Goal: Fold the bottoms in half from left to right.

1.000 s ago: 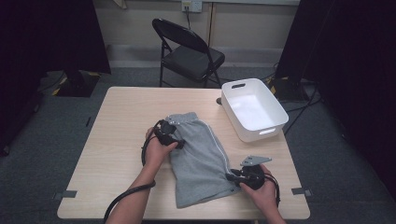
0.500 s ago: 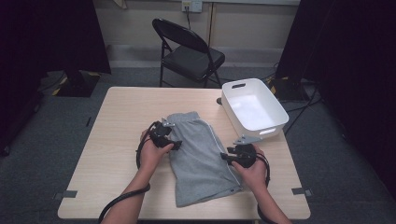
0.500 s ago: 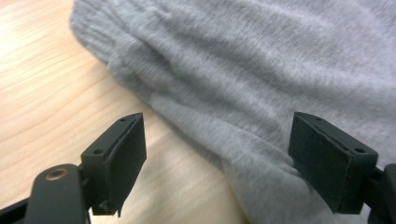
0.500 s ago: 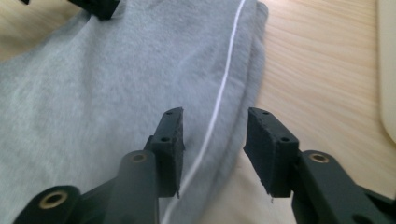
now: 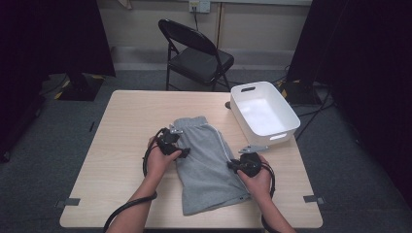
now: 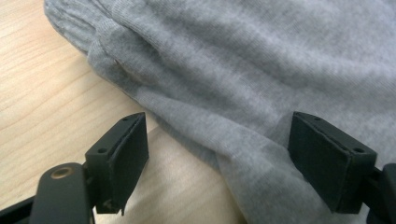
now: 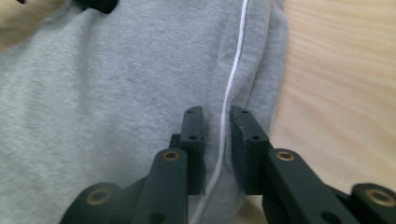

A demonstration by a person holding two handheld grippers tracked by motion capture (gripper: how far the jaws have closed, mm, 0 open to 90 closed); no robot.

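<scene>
Grey shorts (image 5: 206, 165) lie flat on the wooden table (image 5: 116, 145), waistband toward the far edge, legs toward me, roughly at the table's middle. My left gripper (image 5: 171, 141) sits at the left edge of the shorts, just below the waistband; in the left gripper view my jaws stand wide apart, released, one over bare wood and the other over grey cloth, with the folded side edge of the garment running between them (nothing pinched). A cable (image 5: 127, 209) trails from that gripper back along my left forearm. Moving right across the cloth: a thin white stripe (image 7: 232, 84) runs down the right side seam. My right gripper (image 5: 242, 165) is at that right edge, about midway down the leg; in the right gripper view my jaws are clenched on the shorts, with the seam and its white stripe caught in the narrow gap between them. Further right, a white tub (image 5: 287, 114) stands on the table's far right corner, apart from the shorts. A black folding chair (image 5: 194, 53) stands behind the table.
</scene>
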